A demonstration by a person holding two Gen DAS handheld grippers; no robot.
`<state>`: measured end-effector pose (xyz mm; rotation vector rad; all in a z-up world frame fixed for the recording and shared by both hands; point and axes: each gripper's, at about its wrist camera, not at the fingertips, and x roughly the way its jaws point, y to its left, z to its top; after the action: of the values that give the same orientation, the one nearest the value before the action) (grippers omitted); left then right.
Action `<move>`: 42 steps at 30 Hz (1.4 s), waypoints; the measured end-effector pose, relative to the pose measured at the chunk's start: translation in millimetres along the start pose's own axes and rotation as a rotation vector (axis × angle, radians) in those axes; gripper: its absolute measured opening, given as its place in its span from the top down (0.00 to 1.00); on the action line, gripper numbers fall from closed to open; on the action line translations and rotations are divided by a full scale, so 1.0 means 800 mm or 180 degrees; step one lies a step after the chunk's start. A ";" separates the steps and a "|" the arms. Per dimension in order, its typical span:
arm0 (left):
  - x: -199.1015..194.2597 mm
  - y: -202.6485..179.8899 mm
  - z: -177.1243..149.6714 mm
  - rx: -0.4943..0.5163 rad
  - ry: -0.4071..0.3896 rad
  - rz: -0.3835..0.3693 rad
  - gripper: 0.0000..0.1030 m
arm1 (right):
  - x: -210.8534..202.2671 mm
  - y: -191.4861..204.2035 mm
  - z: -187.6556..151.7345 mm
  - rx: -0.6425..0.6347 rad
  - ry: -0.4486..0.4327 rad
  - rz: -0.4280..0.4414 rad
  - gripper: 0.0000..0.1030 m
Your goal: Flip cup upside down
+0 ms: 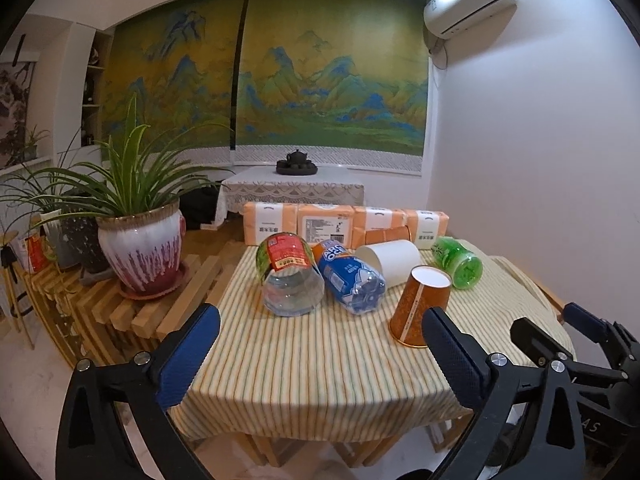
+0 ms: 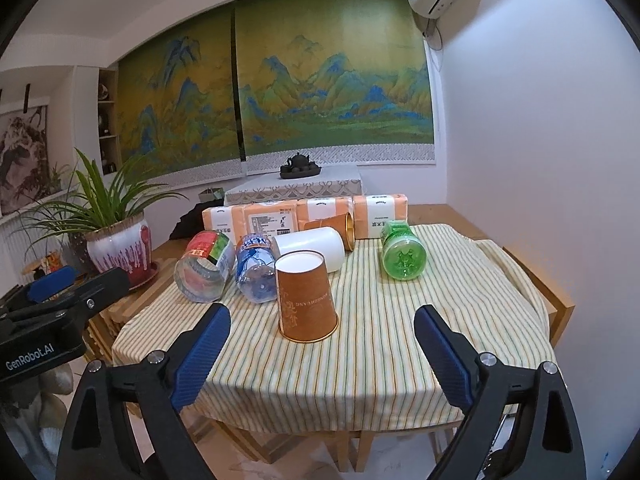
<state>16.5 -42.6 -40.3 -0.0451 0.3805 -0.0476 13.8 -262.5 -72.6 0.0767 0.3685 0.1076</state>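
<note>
An orange paper cup (image 2: 306,300) stands mouth-down on the striped tablecloth (image 2: 380,344), its white base up; it also shows in the left wrist view (image 1: 420,308). My right gripper (image 2: 322,340) is open and empty, just in front of the cup. My left gripper (image 1: 320,340) is open and empty, with the cup close to its right finger (image 1: 452,352). The right gripper appears at the right edge of the left wrist view (image 1: 576,332). The left gripper appears at the left edge of the right wrist view (image 2: 60,292).
Behind the cup lie a red-labelled bottle (image 2: 204,266), a blue-labelled bottle (image 2: 256,270), a white cup (image 2: 312,250), another orange cup (image 2: 336,228) and a green bottle (image 2: 402,254). Orange tissue packs (image 2: 304,216) line the back. A potted plant (image 2: 116,244) stands left.
</note>
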 end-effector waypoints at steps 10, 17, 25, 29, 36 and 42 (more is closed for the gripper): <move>0.004 0.003 0.001 -0.0042 0.0047 0.0029 0.01 | -0.005 -0.004 0.003 0.0045 -0.0073 -0.0037 0.04; 0.002 0.003 0.002 -0.0034 0.0029 0.0043 0.01 | -0.008 -0.005 0.004 0.0063 -0.0110 -0.0062 0.03; 0.002 0.001 0.003 -0.0030 0.0021 0.0046 0.01 | -0.007 -0.005 0.006 0.0068 -0.0116 -0.0065 0.03; 0.001 0.000 0.003 -0.0050 0.0027 0.0049 0.01 | -0.005 -0.006 0.004 0.0074 -0.0093 -0.0071 0.03; 0.001 0.001 0.004 -0.0052 0.0024 0.0055 0.01 | -0.005 -0.008 0.004 0.0083 -0.0090 -0.0079 0.03; 0.001 0.001 0.004 -0.0054 0.0026 0.0051 0.01 | -0.003 -0.012 0.001 0.0120 -0.0064 -0.0065 0.03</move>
<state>18.6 -42.0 -38.0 -0.0585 0.3893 -0.0286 13.0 -272.0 -71.8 0.1112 0.3512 0.0796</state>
